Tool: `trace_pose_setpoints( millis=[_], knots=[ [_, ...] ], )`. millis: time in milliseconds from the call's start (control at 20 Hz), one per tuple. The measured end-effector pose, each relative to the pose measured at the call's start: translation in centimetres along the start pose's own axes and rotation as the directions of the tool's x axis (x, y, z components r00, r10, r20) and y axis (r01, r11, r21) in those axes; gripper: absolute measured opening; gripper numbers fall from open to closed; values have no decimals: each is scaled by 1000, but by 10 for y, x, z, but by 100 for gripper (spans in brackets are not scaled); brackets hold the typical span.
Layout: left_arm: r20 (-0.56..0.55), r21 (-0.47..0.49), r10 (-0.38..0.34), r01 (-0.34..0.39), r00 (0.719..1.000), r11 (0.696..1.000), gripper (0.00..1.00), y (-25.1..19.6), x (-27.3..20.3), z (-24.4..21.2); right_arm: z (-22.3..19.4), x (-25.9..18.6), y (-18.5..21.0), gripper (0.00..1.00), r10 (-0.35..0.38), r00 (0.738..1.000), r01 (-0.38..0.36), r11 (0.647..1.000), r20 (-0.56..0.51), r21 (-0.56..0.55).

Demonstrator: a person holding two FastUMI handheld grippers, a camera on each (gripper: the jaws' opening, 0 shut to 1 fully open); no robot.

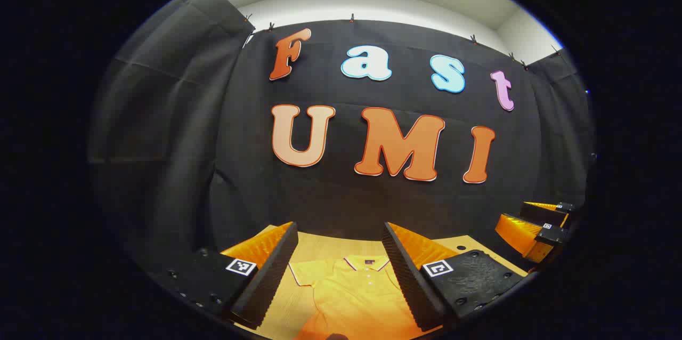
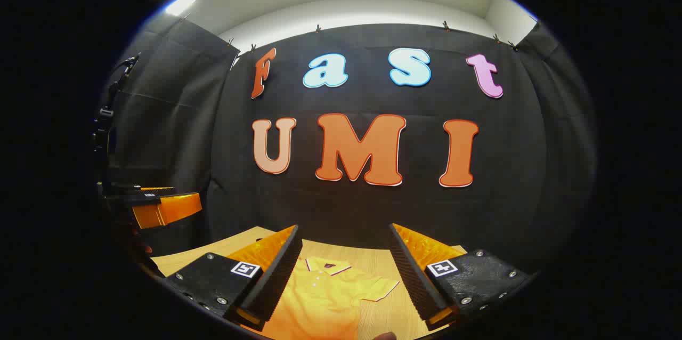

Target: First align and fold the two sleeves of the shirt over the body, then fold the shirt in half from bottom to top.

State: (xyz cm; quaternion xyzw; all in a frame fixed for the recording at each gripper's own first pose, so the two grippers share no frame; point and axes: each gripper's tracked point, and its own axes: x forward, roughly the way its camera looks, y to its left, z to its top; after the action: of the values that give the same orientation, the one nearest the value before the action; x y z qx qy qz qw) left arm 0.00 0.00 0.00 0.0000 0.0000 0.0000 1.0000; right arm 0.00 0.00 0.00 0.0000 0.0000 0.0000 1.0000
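The left gripper (image 1: 341, 273) is hanging above the table with its jaws spread wide and nothing between them, and its two fingers are framing the yellow polo shirt (image 1: 351, 292) lying flat on the wooden table (image 1: 319, 247) below. Through that gap the collar is pointing toward the black cloth wall (image 1: 160, 132), with one short sleeve spreading out to the side. The right gripper (image 2: 346, 276) is likewise hovering released, fingers apart and gripping nothing, and the shirt (image 2: 319, 297) is showing between them with its collar and its other sleeve lying out on the table (image 2: 383, 265). Each gripper is also appearing off at the edge of the other's view, the right one (image 1: 538, 223) and the left one (image 2: 160, 207), though out there the fisheye is blurring their jaws too much to judge.
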Motion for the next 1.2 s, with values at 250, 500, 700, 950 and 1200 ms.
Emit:
trace_pose_setpoints(
  millis=[250,500,700,950,1200],
  knots=[
    [-11,63,-32,33,999,997,98,-35,20,-13,-11,19,-8,98,29,1000,-28,999,-10,23],
    [-20,63,-16,17,1000,998,97,-47,39,-19,-18,40,-21,98,45,999,-45,999,-17,19],
    [-50,59,35,-32,998,998,98,-42,48,-33,-27,50,-29,98,66,998,-66,998,-24,23],
    [-76,59,50,-45,996,997,98,-35,47,-44,-39,60,-26,98,72,996,-72,997,-46,3],
    [-56,101,-10,15,998,995,98,-19,67,-35,-40,74,-20,98,-12,998,12,1000,-62,0]
  ],
)
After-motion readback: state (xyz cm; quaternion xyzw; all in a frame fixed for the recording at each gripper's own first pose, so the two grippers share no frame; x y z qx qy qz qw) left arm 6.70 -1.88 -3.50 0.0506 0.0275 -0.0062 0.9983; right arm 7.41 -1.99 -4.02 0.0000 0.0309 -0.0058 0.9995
